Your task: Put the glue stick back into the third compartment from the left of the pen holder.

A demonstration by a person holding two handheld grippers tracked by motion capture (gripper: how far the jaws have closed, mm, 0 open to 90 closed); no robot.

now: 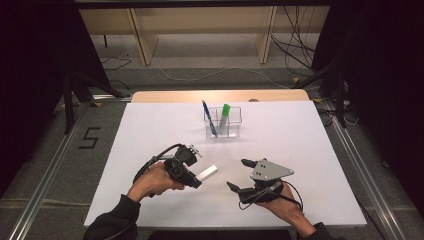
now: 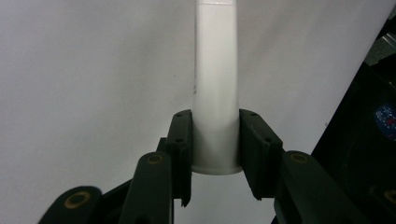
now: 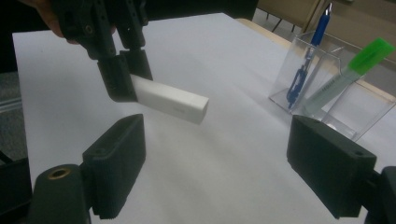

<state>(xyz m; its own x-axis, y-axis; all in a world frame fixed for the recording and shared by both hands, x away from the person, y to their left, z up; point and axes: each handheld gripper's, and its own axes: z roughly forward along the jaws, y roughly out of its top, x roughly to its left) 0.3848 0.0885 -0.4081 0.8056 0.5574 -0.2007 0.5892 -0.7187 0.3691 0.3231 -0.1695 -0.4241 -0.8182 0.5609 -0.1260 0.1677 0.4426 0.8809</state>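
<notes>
White block is clamped at one end between the jaws of the left gripper, held clear above the white table near its front middle, with its free end pointing toward the right gripper, whose jaws stand wide with nothing between them. Open table surface lies on all sides of both grippers, and the front and side edges are well apart from the block. Toward the far edge stands a clear holder, its compartments containing a blue pen and a green-capped marker, both leaning.
</notes>
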